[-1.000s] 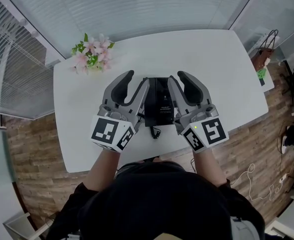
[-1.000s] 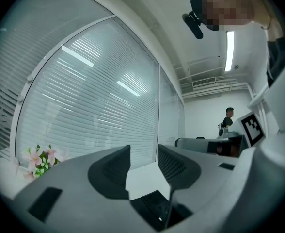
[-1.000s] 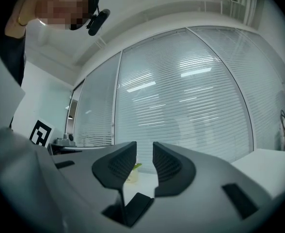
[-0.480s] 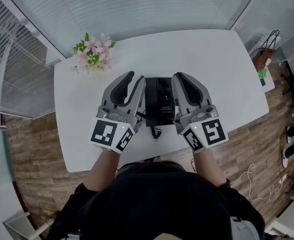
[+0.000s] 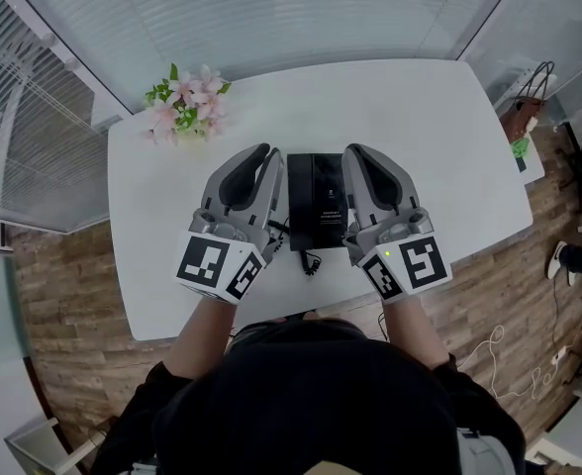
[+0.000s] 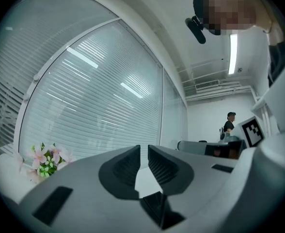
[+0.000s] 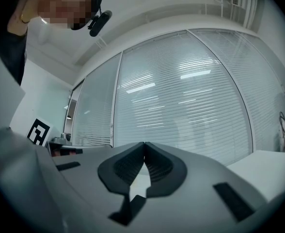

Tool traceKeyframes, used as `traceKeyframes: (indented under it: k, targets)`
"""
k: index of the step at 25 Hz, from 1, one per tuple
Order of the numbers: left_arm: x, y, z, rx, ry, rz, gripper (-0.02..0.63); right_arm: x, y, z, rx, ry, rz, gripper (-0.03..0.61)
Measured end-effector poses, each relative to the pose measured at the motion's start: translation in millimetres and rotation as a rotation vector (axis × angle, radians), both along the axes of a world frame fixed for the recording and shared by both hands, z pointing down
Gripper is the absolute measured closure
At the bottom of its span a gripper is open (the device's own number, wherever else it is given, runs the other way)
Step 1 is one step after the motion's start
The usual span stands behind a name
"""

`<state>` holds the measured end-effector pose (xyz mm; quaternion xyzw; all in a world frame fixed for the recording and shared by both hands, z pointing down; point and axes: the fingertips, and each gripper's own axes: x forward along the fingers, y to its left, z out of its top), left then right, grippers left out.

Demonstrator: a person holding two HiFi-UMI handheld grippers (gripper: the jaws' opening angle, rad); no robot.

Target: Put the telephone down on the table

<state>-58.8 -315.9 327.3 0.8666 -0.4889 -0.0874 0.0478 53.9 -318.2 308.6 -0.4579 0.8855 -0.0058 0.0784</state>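
The black telephone (image 5: 317, 198) lies flat on the white table (image 5: 420, 127), its coiled cord (image 5: 309, 261) trailing toward the near edge. My two grippers flank it and neither touches it. The left gripper (image 5: 263, 154) is just left of the phone. In the left gripper view its jaws (image 6: 144, 150) have just been closing and keep a narrow gap with nothing between them. The right gripper (image 5: 354, 152) is just right of the phone. The right gripper view shows its fingertips (image 7: 144, 144) touching each other, empty.
A bunch of pink flowers (image 5: 184, 107) lies at the table's far left corner and also shows in the left gripper view (image 6: 45, 161). Glass walls with blinds stand behind the table. A brown bag (image 5: 522, 112) sits off the right end. Wood floor surrounds the table.
Both grippers' jaws have closed from wide open. The left now keeps a narrow gap and the right's tips meet. The hands and the telephone have stayed in place.
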Motion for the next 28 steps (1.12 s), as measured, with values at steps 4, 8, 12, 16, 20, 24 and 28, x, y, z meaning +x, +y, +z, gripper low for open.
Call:
traceKeyframes:
  k: [4,8,12,16,20,24,28]
  targets:
    - [0.2,-0.2,-0.3,-0.002,0.004,0.002,0.563,0.6,0.1,-0.5,0.004,0.006,0.004,0.572]
    - [-1.9,-1.0,-0.2,-0.007,0.004,0.000,0.577,0.8,-0.6,-1.0,0.004,0.011,0.008,0.572]
    - [-1.8,0.1,-1.4,-0.001,-0.002,-0.004,0.597,0.6,-0.3,-1.3,0.005,0.010,0.009,0.572]
    - [-0.3,1.0,-1.4,0.002,-0.007,0.000,0.600,1.3,-0.5,-3.4,0.013,0.005,0.015,0.572]
    - [1.0,2.0,-0.9,0.002,0.000,0.007,0.600,1.1,0.2,-3.6,0.017,0.002,0.014,0.572]
    - [2.3,3.5,-1.2,0.009,0.007,0.011,0.600,0.8,0.8,-3.1,0.023,0.009,0.023,0.572]
    - [2.6,3.5,-0.8,0.010,0.008,0.012,0.600,1.6,2.1,-4.1,0.039,0.024,0.030,0.572]
